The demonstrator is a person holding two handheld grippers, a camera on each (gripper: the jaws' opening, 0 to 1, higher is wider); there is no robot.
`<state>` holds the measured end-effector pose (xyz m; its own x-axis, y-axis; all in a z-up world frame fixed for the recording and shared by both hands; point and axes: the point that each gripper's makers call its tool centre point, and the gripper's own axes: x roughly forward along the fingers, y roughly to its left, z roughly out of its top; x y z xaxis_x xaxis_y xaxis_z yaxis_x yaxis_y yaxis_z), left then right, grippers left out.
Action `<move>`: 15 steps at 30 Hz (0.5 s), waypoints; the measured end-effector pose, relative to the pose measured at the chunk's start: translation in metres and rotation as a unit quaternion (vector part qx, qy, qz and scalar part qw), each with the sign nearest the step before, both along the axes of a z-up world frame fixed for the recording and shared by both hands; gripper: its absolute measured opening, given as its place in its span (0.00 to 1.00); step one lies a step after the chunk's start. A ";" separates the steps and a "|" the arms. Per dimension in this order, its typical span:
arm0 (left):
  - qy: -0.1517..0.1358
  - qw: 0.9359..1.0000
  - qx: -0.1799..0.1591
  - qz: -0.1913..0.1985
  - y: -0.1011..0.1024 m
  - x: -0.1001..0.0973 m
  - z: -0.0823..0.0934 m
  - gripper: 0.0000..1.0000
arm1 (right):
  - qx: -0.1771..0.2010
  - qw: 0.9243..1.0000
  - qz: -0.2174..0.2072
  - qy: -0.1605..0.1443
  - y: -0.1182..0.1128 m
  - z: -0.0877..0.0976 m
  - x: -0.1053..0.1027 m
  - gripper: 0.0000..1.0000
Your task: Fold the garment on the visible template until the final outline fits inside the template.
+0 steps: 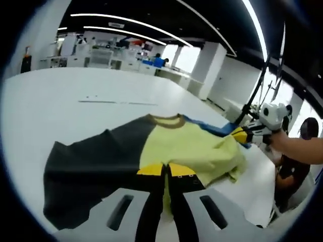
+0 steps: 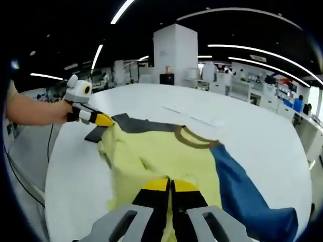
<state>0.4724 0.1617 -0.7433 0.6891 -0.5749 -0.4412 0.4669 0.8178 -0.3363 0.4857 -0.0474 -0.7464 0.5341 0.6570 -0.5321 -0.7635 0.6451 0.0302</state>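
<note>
On the white worktop the shirt lies part-folded; left tool and right tool each pinch its yellow cloth. More folds seem needed.

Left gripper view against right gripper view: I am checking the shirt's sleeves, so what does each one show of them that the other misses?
The left gripper view alone shows the wide dark grey sleeve spread flat on the white table. The right gripper view alone shows the long blue sleeve laid out whole. Both share the pale yellow shirt body with its brown collar, and each gripper shut on the yellow cloth: left gripper, right gripper.
</note>
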 end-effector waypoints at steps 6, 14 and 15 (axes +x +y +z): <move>0.021 1.000 0.008 0.002 0.001 0.007 -0.014 0.00 | -0.022 1.000 -0.005 0.017 -0.002 -0.015 0.011 0.00; 0.046 0.998 0.032 0.000 0.004 0.013 -0.035 0.00 | -0.055 0.998 -0.008 0.040 -0.004 -0.035 0.016 0.00; 0.047 0.998 0.033 0.002 0.006 0.014 -0.037 0.00 | -0.057 0.998 -0.007 0.041 -0.004 -0.037 0.016 0.00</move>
